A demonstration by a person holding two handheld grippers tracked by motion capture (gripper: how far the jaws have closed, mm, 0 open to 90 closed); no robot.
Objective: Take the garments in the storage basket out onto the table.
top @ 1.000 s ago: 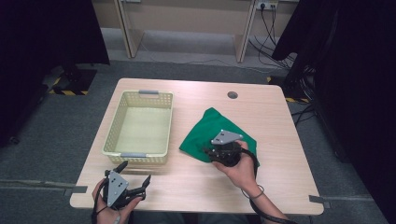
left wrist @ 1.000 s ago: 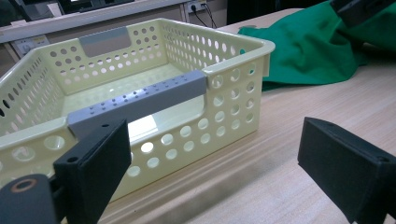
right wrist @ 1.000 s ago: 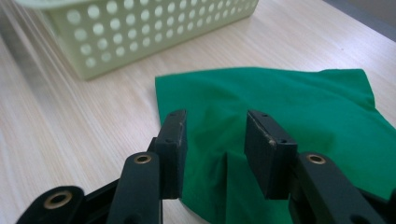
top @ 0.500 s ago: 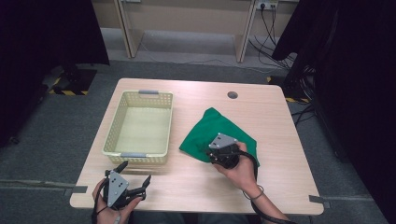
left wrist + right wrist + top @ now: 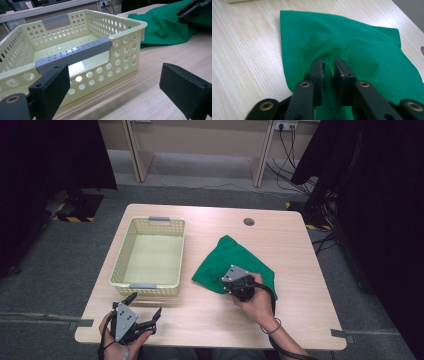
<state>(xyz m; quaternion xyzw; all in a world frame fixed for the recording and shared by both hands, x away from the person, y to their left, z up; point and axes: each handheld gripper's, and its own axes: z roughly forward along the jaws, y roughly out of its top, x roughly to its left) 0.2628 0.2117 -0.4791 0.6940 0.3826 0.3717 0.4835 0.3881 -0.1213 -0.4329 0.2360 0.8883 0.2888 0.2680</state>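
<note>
Green cloth (image 5: 235, 262) lies crumpled on worktop (image 5: 295, 255), right of empty yellow basket (image 5: 150, 255). My right tool (image 5: 328, 65) just been closing, jaws now pinching raised fold of cloth near its middle. My left tool (image 5: 112, 85) released, jaws wide, resting near basket's front wall. Cloth looks light, limp, will drape and trail when lifted; grip bunched fold, not flat edge.

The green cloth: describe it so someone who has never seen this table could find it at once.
On the light wooden table, look right of the pale yellow perforated basket. The green cloth lies there flat and slightly rumpled, with the right gripper on its near edge, a fold pinched between the jaws. It is the table's single soft, bright green thing.
</note>
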